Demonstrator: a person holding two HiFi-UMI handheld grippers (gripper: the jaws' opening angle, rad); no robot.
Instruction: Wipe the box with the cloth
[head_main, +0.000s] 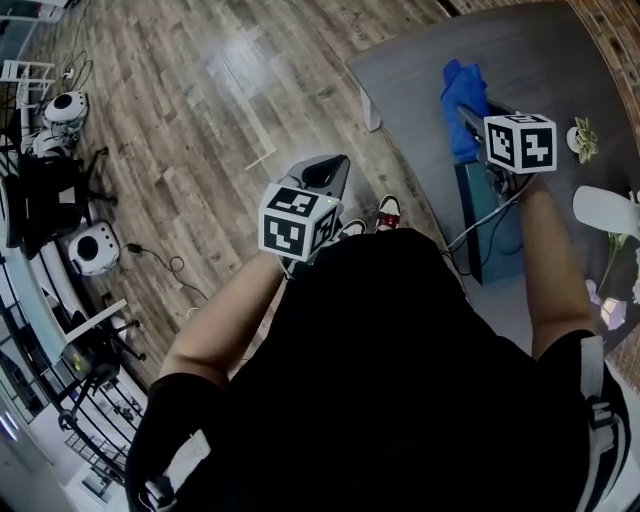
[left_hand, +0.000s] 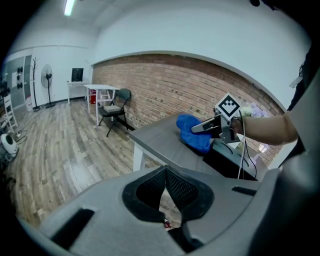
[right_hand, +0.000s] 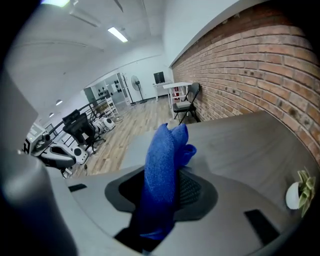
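Right tool (right_hand: 164, 176) clamps cloth (right_hand: 162, 147) | left tool (left_hand: 165, 173) closed | box (left_hand: 227, 161): left gripper view

the cloth (right_hand: 159, 165) is blue and matt, with a soft, nubbly, fine-looped pile. the right gripper (right_hand: 167, 186) pinching it is smooth matt grey plastic, and its black pads (right_hand: 192, 190) have a cross-hatched, rubbery look. the left gripper (left_hand: 166, 186) has the same finish. the box (head_main: 497, 235) looks dark, smooth and dull. the table (right_hand: 250, 145) is plain matt grey, even out to its edges. the floor (left_hand: 60, 145) is wood plank with a soft sheen. the wall (right_hand: 260, 65) is rough brick.
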